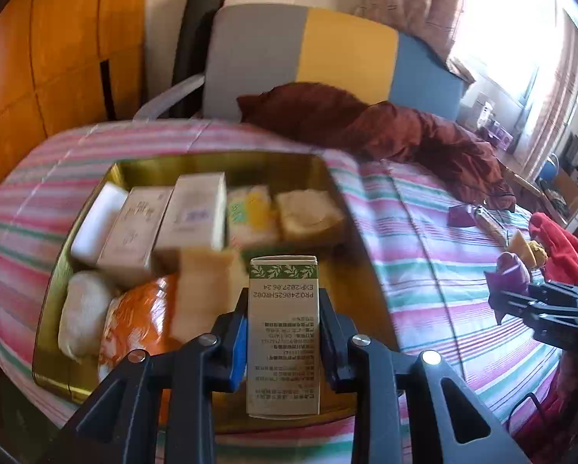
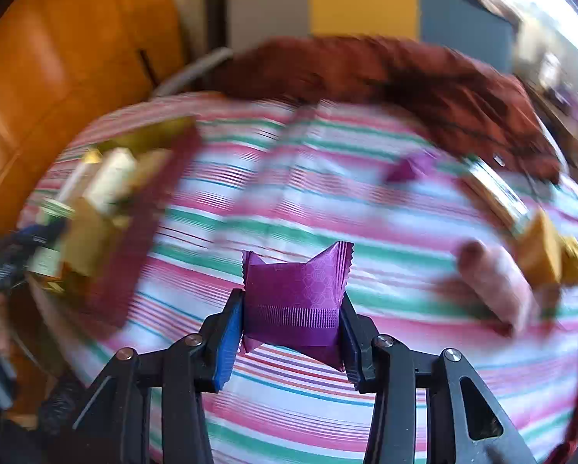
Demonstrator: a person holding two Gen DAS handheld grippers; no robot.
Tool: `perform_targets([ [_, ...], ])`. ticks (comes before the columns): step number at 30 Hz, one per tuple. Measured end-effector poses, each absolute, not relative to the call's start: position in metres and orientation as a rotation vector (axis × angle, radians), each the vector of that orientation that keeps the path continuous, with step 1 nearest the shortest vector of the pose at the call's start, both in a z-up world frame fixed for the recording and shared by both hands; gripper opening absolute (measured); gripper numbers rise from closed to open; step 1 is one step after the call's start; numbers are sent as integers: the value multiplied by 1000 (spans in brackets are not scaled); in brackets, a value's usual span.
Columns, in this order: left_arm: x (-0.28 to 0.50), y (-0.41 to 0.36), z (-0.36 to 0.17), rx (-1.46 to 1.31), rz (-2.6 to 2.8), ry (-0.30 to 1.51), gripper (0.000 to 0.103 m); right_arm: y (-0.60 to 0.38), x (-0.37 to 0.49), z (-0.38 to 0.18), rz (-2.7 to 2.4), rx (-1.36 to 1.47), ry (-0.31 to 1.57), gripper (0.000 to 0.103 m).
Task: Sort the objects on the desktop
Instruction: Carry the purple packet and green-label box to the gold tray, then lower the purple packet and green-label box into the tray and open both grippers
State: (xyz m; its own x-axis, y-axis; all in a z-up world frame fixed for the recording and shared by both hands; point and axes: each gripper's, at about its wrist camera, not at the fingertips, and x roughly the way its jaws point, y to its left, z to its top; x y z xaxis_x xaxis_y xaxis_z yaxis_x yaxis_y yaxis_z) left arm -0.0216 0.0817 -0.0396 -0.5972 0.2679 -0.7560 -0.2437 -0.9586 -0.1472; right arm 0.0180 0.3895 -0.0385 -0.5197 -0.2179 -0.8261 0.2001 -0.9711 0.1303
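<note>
My left gripper (image 1: 283, 309) is shut on a slim beige carton (image 1: 283, 332) with a green leaf band at its top end. It holds the carton over the right part of a gold tin tray (image 1: 219, 164) that lies on the striped cloth. In the tray sit several boxes and packets, among them a white box (image 1: 95, 224), two tall beige cartons (image 1: 192, 212) and an orange packet (image 1: 142, 313). My right gripper (image 2: 292, 309) is shut on a purple foil packet (image 2: 294, 301), lifted above the cloth. The same gripper (image 1: 520, 301) shows at the right edge of the left wrist view.
A pink, green and white striped cloth (image 2: 327, 208) covers the surface. A dark red garment (image 1: 385, 127) lies at the back, a red cloth (image 1: 559, 243) at the right. Another purple packet (image 2: 408, 168), a yellow box (image 2: 540, 255) and a long packet (image 2: 497, 189) lie at the far right.
</note>
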Motion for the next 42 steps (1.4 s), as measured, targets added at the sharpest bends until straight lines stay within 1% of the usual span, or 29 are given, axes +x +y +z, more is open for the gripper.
perform_targets([
  [7,-15,71,-51,-1225,2581,-18,30,313,13,-19,-2434,1238,-55,46],
  [12,-15,73,-50,-1204,2569,-3,31,272,1,-15,-2383,1210,-83,46],
  [14,-16,74,-50,-1201,2563,-2,35,261,-4,-14,-2377,1203,-90,47],
  [16,-15,73,-49,-1202,2563,-9,36,254,-13,-14,-2366,1210,-138,55],
  [21,-11,72,-48,-1195,2589,15,37,239,-26,-21,-2330,1238,-193,57],
  [24,-10,68,-48,-1203,2598,12,38,234,-23,-23,-2329,1235,-176,58],
  [27,-10,66,-49,-1213,2604,5,38,232,-20,-25,-2325,1237,-185,62],
  [28,-9,65,-49,-1215,2607,6,41,232,-20,-25,-2318,1235,-190,69],
  [30,-8,64,-47,-1212,2609,1,41,233,-21,-26,-2304,1236,-216,77],
  [36,-5,62,-41,-1189,2637,5,42,234,-16,-24,-2314,1226,-227,77],
  [42,-2,61,-34,-1176,2648,-3,43,241,-7,-23,-2347,1226,-199,77],
])
